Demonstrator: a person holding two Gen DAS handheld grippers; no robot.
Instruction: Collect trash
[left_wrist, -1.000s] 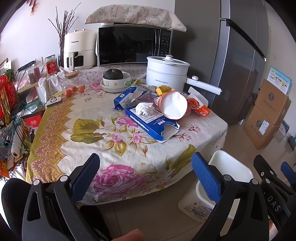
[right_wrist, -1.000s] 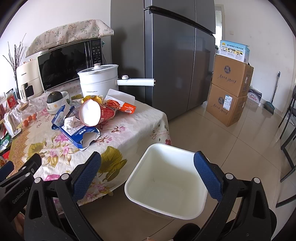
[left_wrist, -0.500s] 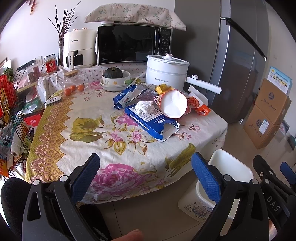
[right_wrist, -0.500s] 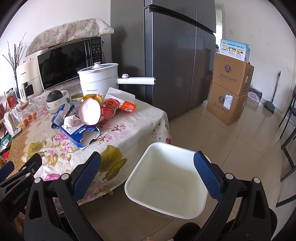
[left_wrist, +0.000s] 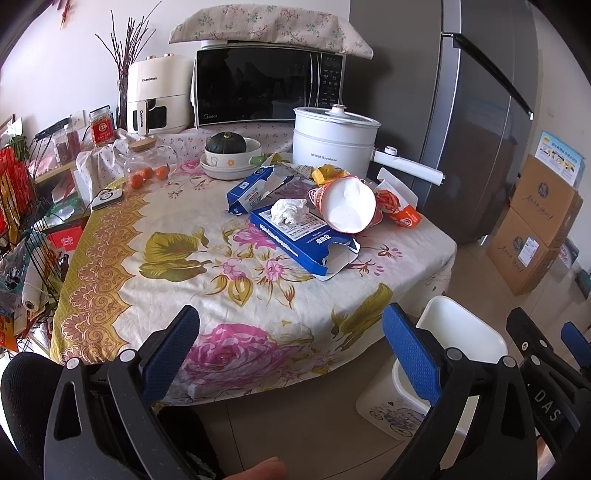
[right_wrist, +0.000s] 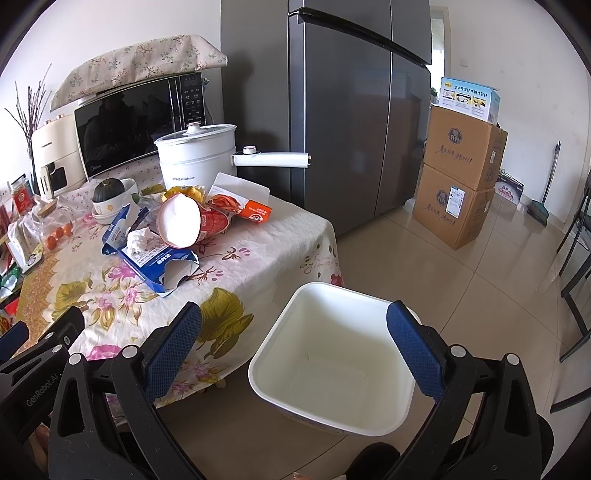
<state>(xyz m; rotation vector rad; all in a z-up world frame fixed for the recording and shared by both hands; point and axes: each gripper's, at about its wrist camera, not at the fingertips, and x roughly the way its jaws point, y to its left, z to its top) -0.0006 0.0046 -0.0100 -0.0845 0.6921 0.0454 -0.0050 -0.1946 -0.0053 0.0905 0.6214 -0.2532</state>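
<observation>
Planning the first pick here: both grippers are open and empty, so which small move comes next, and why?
Probably reach the left gripper forward to the crumpled tissue on the blue box. It lies loose on top of the trash pile, and the white bin stands empty beside the table, under the open right gripper.

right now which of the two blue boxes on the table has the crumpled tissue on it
The larger flat blue box, nearer the table's front edge, carries the crumpled tissue. The smaller blue box behind it, torn open, carries none.
</observation>
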